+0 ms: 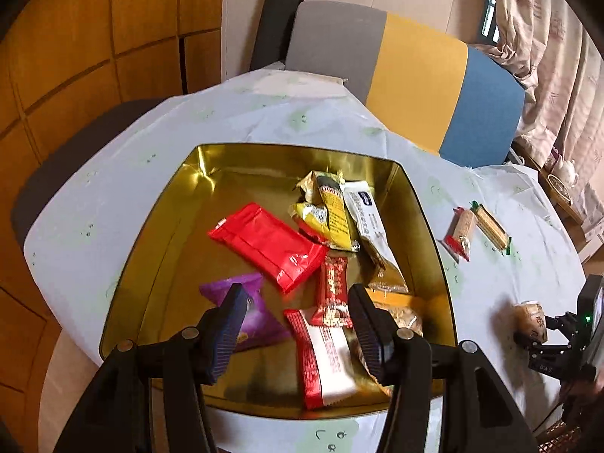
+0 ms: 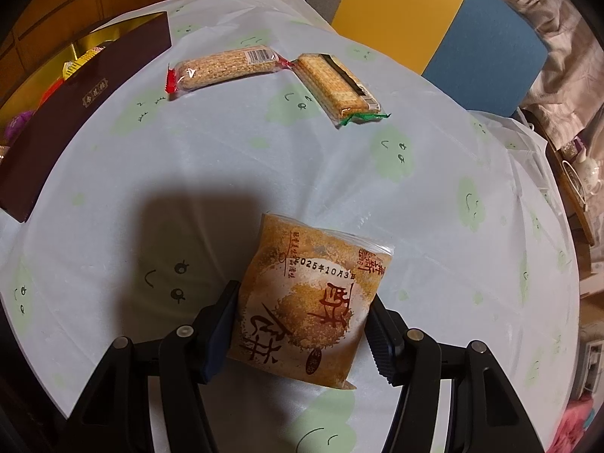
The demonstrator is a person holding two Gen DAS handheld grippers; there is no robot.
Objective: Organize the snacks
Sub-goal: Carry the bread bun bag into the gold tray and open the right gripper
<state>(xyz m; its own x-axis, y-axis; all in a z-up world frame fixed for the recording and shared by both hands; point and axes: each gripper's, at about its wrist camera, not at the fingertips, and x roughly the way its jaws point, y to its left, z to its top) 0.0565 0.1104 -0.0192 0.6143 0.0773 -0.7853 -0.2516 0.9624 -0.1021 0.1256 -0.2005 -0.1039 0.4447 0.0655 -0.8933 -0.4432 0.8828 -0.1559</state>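
Half hidden: gold tin (image 2: 94,71) behind its brown wall.
Left gripper (image 1: 298,317): spread wide, empty, above tin's snacks.
Right gripper (image 2: 302,324): clamped on brown pastry packet (image 2: 305,302), between fingers, above tablecloth (image 2: 226,173).

That tin (image 1: 181,204) is shiny gold metal inside, mirror-like, and matt brown outside. The red packet (image 1: 270,245) in it is glossy crinkly plastic foil. My counter (image 2: 234,166) has a thin, smooth plastic-looking cover. My right hand-held gripper (image 2: 302,324) pads (image 2: 379,347) are ribbed and matt, pressing a clear-plastic pastry bag (image 2: 305,302).
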